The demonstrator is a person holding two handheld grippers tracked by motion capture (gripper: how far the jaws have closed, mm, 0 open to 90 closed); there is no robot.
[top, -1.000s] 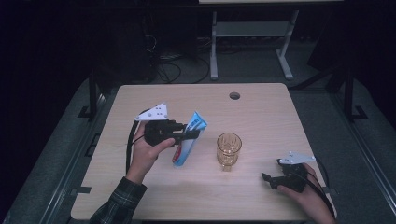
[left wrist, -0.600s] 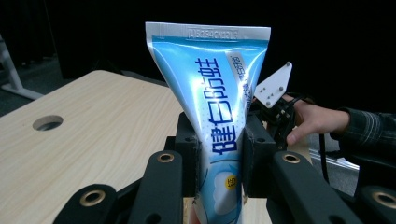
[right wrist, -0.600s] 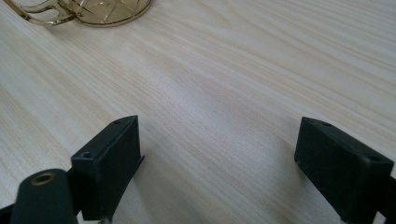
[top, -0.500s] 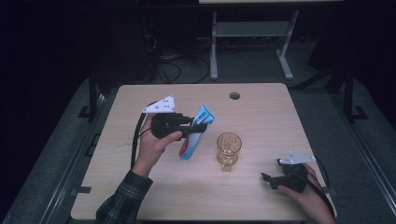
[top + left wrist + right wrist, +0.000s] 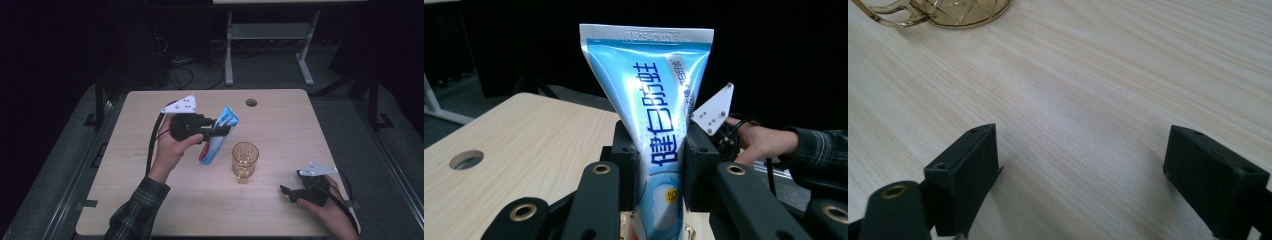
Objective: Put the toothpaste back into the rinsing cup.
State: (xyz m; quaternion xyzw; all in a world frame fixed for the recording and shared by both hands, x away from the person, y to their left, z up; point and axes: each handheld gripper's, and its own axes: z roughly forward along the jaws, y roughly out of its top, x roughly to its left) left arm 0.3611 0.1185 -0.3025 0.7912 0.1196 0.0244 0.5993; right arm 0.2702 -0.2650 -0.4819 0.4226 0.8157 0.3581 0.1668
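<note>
While my left tool point(image 5: 220, 131) clamps the toothpaste tube point(image 5: 216, 139) at mid-body, it hangs tilted above the tabletop point(image 5: 300, 130), just left of the glass point(image 5: 245, 160). I judge the tube light, soft and slick, so holding its fuller middle suits. My right tool point(image 5: 292, 192) rests open, near right.

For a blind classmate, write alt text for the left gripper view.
A blue toothpaste tube stands upright, crimped end up, clamped between the left tool's black jaws. Behind lie a wooden table and a hand.
</note>
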